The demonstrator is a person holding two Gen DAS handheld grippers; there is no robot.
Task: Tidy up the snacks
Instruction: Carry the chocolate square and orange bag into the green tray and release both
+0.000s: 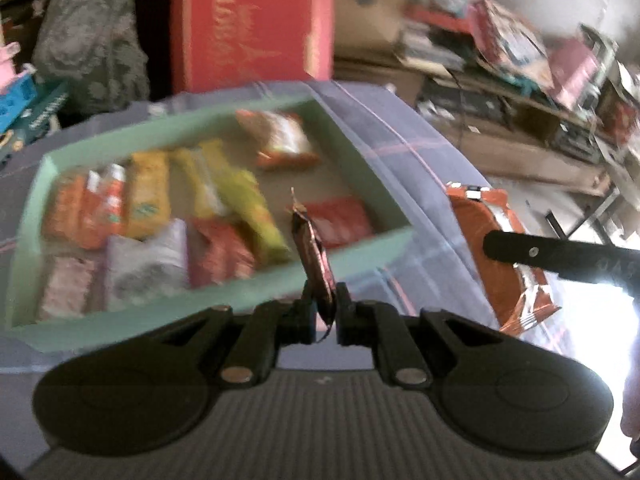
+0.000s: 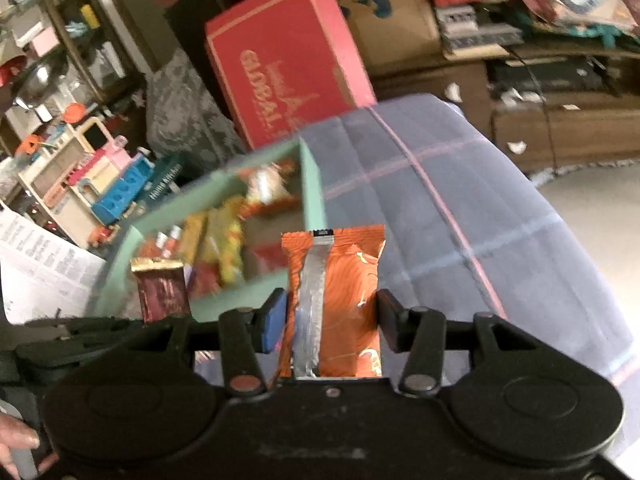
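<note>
While our left gripper [image 1: 324, 312] has its jaws pressed together on the edge of a thin dark-brown wrapped bar [image 1: 314, 264], the bar stands up from them, its free end poking above the near wall of the mint-green tray [image 1: 360, 256]. Our right gripper [image 2: 332, 320] has its jaws clamped across the sides of an orange snack packet [image 2: 340, 300], silver seam facing us, and the packet rises over the bed's blue checked cover [image 2: 440, 208], just beside the tray's right wall.

Inside the tray we see rows of snacks: orange and yellow bars at the left, a pale pouch and red packets along the near side, one orange bag [image 1: 280, 140] alone at the far end. A patch of bare floor remains near the right wall.

We judge both items are on their way into that tray. The thin bar is held only by its edge, so it may twist or slide out if we swing fast. The packet is puffy; a firm squeeze could make it pop free. Both grippers sit close together, so they could knock one another over the tray.
</note>
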